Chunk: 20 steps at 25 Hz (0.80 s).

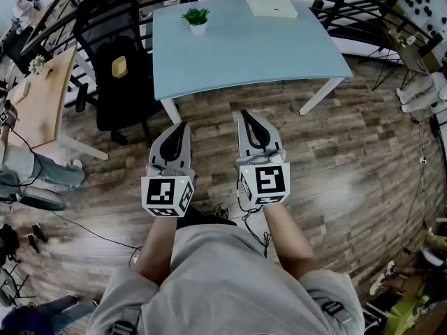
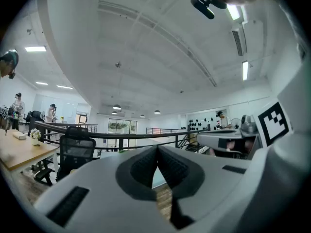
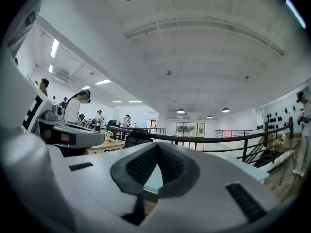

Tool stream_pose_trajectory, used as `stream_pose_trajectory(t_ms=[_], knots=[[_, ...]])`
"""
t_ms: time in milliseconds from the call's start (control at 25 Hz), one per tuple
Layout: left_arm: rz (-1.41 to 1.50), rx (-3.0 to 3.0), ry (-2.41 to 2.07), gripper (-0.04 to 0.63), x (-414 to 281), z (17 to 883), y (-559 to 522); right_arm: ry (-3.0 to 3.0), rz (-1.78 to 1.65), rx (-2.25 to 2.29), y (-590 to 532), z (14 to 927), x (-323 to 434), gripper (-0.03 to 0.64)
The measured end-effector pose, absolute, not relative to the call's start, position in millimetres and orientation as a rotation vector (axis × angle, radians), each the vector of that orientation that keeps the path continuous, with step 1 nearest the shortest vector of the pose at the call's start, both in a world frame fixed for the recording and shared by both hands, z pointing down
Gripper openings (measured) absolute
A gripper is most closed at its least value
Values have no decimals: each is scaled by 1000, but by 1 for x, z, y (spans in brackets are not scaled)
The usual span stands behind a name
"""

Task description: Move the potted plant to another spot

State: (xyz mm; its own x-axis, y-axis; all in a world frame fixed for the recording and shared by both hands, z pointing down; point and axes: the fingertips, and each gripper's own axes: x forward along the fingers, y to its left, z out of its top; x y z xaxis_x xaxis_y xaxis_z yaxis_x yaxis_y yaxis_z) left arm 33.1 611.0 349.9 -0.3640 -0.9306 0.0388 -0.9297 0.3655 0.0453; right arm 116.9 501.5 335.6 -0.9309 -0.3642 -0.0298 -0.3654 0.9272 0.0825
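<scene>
You have not started yet: the potted plant (image 1: 197, 19) stands at the far left of the blue table (image 1: 265, 54), well apart from you. Your left gripper (image 1: 181, 126) and right gripper (image 1: 246, 116) are both clenched on nothing. Reaching, grasping and moving all remain.

Pale blue table (image 1: 265, 54) with white legs stands on wood-plank floor (image 1: 349, 152). On the top: potted plant (image 1: 197, 19), upright in a white pot, near far left corner; flat white rectangular item (image 1: 271, 5) at far edge, well apart from plant. Black office chair (image 1: 115, 68) on floor beside table's left edge
</scene>
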Motion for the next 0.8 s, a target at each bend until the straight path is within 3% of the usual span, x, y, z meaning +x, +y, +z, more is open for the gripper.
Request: stream_pose_trajectory(t_ms=[400, 640, 800], knots=[[74, 1731, -2432, 12, 36, 393, 617, 3189, 60, -469, 506, 393, 129, 5], [69, 1738, -2316, 12, 29, 433, 583, 3272, 17, -480, 492, 426, 122, 109], [44, 1787, -2284, 12, 7, 436, 544, 3314, 15, -468, 465, 437, 96, 124]])
